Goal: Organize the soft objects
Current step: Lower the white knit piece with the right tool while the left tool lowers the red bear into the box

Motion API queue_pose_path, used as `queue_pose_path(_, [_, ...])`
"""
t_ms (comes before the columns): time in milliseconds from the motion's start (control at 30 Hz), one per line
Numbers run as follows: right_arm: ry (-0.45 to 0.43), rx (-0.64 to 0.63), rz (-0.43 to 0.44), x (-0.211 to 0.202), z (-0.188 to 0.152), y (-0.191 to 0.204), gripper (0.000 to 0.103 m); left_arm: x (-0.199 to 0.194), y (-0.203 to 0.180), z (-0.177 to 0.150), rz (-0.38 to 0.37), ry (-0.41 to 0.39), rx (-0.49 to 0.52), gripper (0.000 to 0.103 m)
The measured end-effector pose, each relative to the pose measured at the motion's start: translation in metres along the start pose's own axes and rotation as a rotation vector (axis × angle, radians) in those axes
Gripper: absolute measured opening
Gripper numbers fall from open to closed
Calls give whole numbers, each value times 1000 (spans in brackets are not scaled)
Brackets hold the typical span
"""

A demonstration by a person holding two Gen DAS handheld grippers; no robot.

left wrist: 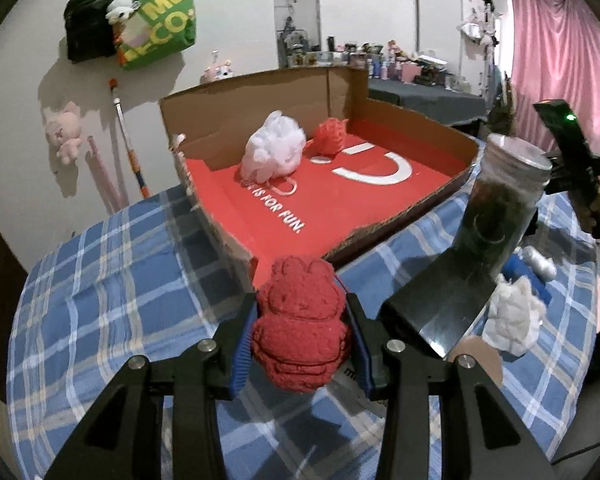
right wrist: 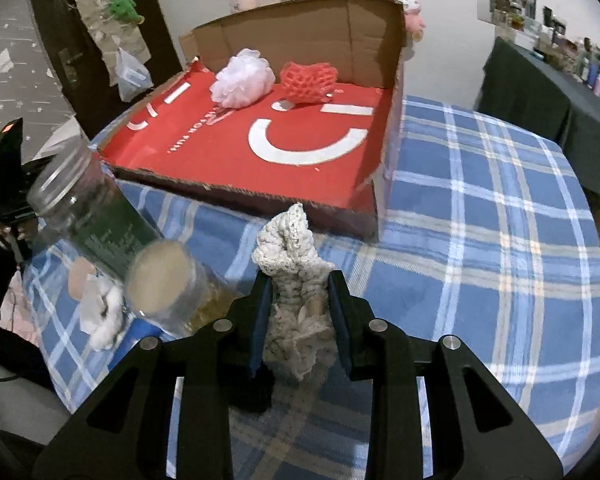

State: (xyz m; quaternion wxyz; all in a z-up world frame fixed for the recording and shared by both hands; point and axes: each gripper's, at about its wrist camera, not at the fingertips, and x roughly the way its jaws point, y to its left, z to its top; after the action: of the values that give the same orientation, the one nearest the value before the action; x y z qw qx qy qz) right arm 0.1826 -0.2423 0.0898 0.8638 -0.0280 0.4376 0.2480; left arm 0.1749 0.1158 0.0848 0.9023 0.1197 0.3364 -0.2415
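Note:
My left gripper is shut on a red bear-shaped sponge, held above the blue plaid cloth just in front of the red-lined cardboard box. My right gripper is shut on a cream crocheted piece, held near the front edge of the same box. Inside the box lie a white mesh pouf and a red foam net. A white fluffy wad lies on the cloth.
A tall clear jar and a smaller jar stand on the cloth by the white wad. A dark flat plate lies beside them. A cluttered dark table stands behind, with a pink curtain at the right.

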Motion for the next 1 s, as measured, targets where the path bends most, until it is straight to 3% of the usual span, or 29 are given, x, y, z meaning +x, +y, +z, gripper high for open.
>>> queue_pose_path(200, [-11, -22, 49, -1, 16, 4, 27, 0, -4, 14, -47, -14, 23, 44])
queue_pose_path(533, [-68, -6, 109, 3, 64, 14, 27, 4, -5, 59, -105, -86, -60, 44])
queue_pose_path(633, [-74, 12, 85, 10, 82, 19, 27, 12, -3, 74, -84, -81, -105, 44])
queue_pose_path(767, [-60, 18, -3, 25, 108, 26, 28, 32, -1, 96, -1, -29, -166, 44])
queue_pose_path(1000, [85, 64, -206, 81, 150, 13, 28, 84, 6, 121, 143, 127, -239, 44])
